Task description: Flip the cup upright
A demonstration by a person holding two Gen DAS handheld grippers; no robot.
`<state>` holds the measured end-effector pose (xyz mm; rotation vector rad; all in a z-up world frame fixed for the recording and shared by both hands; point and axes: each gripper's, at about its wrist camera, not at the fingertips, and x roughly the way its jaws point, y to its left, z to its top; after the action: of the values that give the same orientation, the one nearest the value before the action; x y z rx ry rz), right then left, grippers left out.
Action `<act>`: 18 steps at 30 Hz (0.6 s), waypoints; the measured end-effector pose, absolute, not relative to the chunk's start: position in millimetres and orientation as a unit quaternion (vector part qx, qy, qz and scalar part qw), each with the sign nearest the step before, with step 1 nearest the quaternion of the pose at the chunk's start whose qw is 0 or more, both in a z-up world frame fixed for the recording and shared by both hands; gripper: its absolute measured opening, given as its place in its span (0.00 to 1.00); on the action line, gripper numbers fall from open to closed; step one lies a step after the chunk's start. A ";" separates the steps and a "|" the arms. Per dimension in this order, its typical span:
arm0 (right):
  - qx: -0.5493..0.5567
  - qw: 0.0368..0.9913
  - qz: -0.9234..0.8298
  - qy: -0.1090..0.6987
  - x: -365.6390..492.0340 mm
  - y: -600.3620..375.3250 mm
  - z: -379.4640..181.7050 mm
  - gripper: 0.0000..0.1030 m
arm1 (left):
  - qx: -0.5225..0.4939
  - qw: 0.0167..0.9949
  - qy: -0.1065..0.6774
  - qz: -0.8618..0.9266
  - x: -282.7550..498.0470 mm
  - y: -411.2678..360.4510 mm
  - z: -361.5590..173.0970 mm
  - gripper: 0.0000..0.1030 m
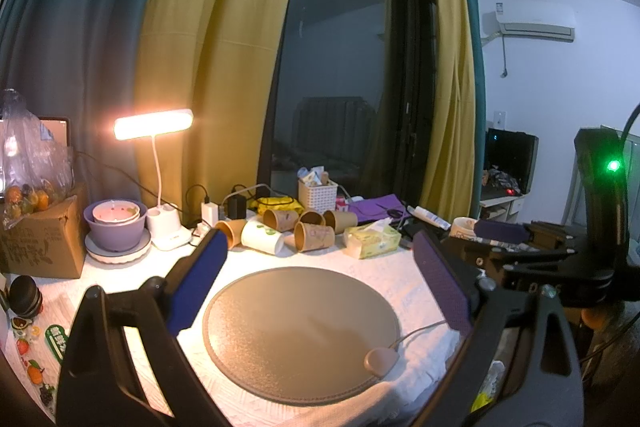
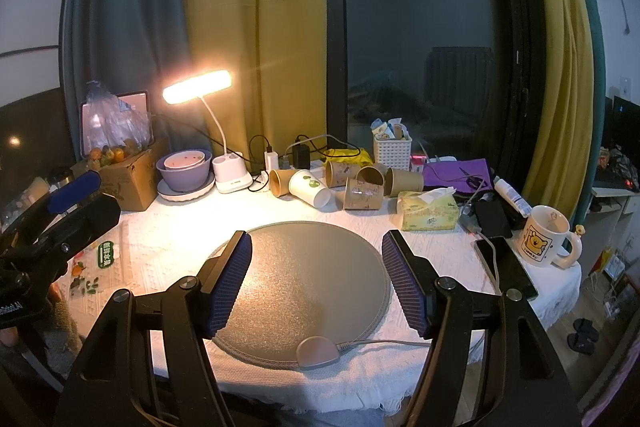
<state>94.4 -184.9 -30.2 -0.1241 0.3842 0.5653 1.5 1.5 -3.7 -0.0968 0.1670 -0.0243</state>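
Several paper cups lie on their sides at the back of the table: a white cup with green print (image 1: 262, 237) (image 2: 310, 187) and brown cups (image 1: 314, 237) (image 2: 362, 199) beside it. My left gripper (image 1: 320, 267) is open and empty, held above the round grey mat (image 1: 300, 335), well short of the cups. My right gripper (image 2: 316, 267) is open and empty above the same mat (image 2: 312, 279). The right gripper also shows at the right edge of the left wrist view (image 1: 520, 239); the left gripper shows at the left edge of the right wrist view (image 2: 72, 195).
A lit desk lamp (image 2: 198, 87), purple bowls (image 2: 184, 171), a cardboard box (image 2: 128, 179), a white basket (image 2: 392, 151), a tissue pack (image 2: 428, 211), a phone (image 2: 506, 263) and a bear mug (image 2: 546, 235) ring the mat. A cable with a puck (image 2: 318, 353) lies at the mat's front edge.
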 end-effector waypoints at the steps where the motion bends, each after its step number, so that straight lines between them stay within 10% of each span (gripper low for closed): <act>1: -0.061 0.940 0.277 0.189 94.3 -184.6 -29.5 0.69 | -0.048 0.995 0.083 -0.012 1.5 1.7 -3.5 0.92; 18: -0.088 0.926 0.288 0.230 185.4 -154.6 -53.3 0.69 | -0.075 0.981 0.178 0.003 100.0 18.8 -32.7 0.92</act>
<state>185.4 -154.6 -53.3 -0.1800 0.4710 0.5909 100.0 18.8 -32.7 -0.1500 0.3577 0.0061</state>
